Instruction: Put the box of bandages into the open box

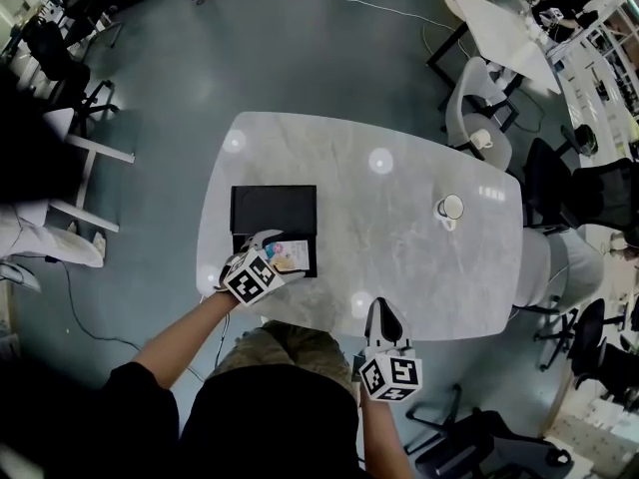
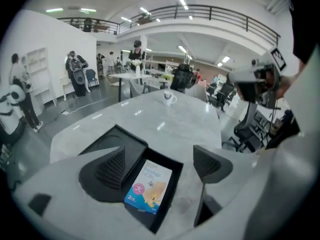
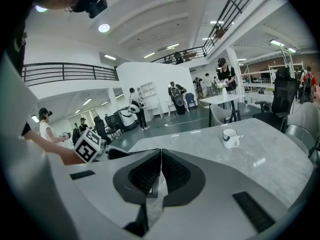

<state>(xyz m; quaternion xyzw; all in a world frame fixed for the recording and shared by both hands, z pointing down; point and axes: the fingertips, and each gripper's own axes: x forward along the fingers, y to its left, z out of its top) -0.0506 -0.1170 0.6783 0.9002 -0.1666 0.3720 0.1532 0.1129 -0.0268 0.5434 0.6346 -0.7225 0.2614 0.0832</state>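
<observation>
A box of bandages (image 2: 150,186) (image 1: 287,254), white and blue with a cartoon print, lies flat inside the lower half of a black open box (image 2: 167,196) (image 1: 274,211) on the grey marble table. My left gripper (image 2: 162,166) (image 1: 262,252) hovers just above it, jaws wide apart, with nothing between them. My right gripper (image 3: 160,170) (image 1: 384,319) sits at the table's near edge with its jaws pressed together and empty. The left gripper's marker cube (image 3: 90,145) shows in the right gripper view.
A white mug (image 1: 450,208) (image 2: 168,98) (image 3: 230,138) stands on the table (image 1: 399,238) to the right. Office chairs (image 1: 559,183) crowd the right side, another table (image 1: 504,33) is far right. People stand in the background of both gripper views.
</observation>
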